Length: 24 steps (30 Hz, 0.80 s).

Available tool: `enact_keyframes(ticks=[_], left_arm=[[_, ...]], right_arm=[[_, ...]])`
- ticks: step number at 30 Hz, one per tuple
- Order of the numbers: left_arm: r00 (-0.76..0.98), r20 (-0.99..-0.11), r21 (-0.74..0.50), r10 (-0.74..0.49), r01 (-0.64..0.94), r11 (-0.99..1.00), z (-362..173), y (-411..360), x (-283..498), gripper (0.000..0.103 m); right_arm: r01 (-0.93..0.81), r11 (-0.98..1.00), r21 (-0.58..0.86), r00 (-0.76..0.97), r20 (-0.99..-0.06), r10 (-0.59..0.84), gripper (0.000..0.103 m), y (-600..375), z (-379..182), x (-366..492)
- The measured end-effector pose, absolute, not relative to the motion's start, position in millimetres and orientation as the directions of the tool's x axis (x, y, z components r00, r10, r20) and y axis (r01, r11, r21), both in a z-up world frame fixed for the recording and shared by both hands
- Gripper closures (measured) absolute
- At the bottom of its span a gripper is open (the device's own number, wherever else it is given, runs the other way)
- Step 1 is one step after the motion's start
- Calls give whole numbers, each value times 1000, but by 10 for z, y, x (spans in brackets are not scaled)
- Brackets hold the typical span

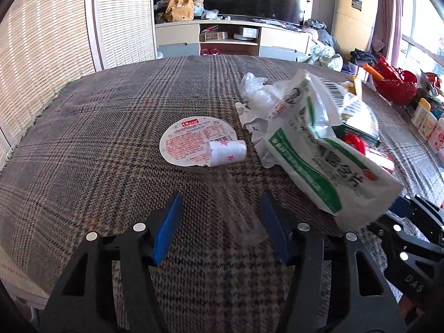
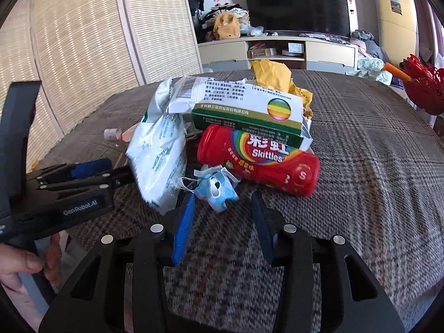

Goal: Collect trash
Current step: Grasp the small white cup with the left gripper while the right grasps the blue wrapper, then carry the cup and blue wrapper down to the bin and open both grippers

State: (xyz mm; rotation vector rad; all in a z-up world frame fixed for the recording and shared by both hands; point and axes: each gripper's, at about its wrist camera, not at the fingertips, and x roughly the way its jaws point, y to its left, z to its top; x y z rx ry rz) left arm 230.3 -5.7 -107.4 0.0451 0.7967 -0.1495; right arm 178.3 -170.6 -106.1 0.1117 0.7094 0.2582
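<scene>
Trash lies on a plaid-covered table (image 1: 111,127). In the left wrist view my left gripper (image 1: 222,202) is open, with a clear plastic wrapper (image 1: 238,213) lying between its fingers. Beyond it lie a round peeled lid (image 1: 194,144), crumpled clear plastic (image 1: 258,94) and a white-and-green bag (image 1: 316,149). In the right wrist view my right gripper (image 2: 223,199) is open just short of a crumpled blue wrapper (image 2: 216,188). Behind it are a red Skittles bottle (image 2: 260,161), a green-and-white box (image 2: 247,111), the white-and-green bag (image 2: 161,141) and a yellow envelope (image 2: 274,77). The left gripper (image 2: 91,169) shows at the left of that view.
A red basket (image 2: 424,88) stands at the table's far right, with small bottles (image 1: 424,122) along that edge. A TV stand (image 1: 233,38) with a television is beyond the table. Slatted screens (image 1: 41,55) stand at the left.
</scene>
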Motion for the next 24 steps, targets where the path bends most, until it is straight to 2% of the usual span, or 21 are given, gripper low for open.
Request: enact_keyframes(ticks=[4, 6, 7, 9, 10, 11, 24], left_arm=[[688, -716, -16, -119, 155, 988, -1079, -45, 2378, 47], [694, -712, 1, -108, 154, 988, -1089, -47, 2400, 52], [696, -710, 7, -102, 152, 988, -1087, -39, 2426, 58], [703, -706, 14, -89, 140, 990, -1083, -17, 2424, 72], [705, -705, 18, -81, 132, 991, -1079, 4, 2420, 82], [705, -705, 20, -77, 129, 991, -1074, 20, 2417, 86], [711, -699, 34, -79, 143, 989, -1060, 96, 1932, 87]], right_arm=[[-197, 961, 192, 728, -628, 275, 59, -1684, -1065, 1864], [-202, 963, 181, 729, -629, 271, 59, -1641, -1071, 1878], [-206, 963, 175, 730, -627, 271, 60, -1620, -1071, 1868], [-210, 963, 167, 732, -626, 268, 69, -1602, -1074, 1872], [-208, 963, 169, 734, -624, 268, 70, -1604, -1072, 1869], [-207, 964, 170, 735, -623, 267, 71, -1612, -1070, 1857], [-182, 974, 137, 750, -622, 227, 77, -1789, -1066, 1467]])
